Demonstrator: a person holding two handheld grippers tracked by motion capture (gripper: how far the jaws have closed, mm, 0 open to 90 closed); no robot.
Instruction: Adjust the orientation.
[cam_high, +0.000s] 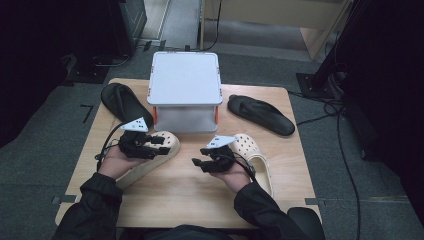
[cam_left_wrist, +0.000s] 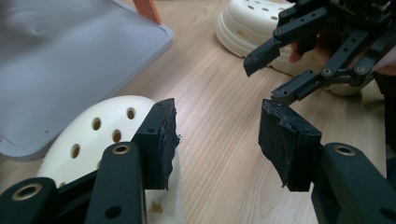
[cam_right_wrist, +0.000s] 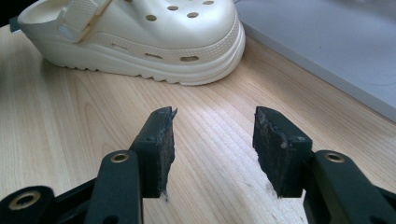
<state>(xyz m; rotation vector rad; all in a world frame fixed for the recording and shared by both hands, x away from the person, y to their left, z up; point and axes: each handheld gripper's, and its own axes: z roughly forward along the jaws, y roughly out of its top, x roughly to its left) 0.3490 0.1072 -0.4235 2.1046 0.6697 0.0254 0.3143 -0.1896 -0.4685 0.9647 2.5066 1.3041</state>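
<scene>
Both grippers, left (cam_high: 161, 140) and right (cam_high: 196, 156), hover with fingers spread and empty over the surface (cam_high: 190, 200) between two cream clogs (cam_high: 150, 159) (cam_high: 252, 155) near the grey box (cam_high: 185, 90), so a shallow bite on either rounded toe would probably slip off.

left gripper (cam_high: 161, 140): jaws apart, empty, pointing right, held low | right gripper (cam_high: 198, 156): jaws apart, empty, pointing left, held low | both forearms in dark sleeves, grippers facing each other
</scene>
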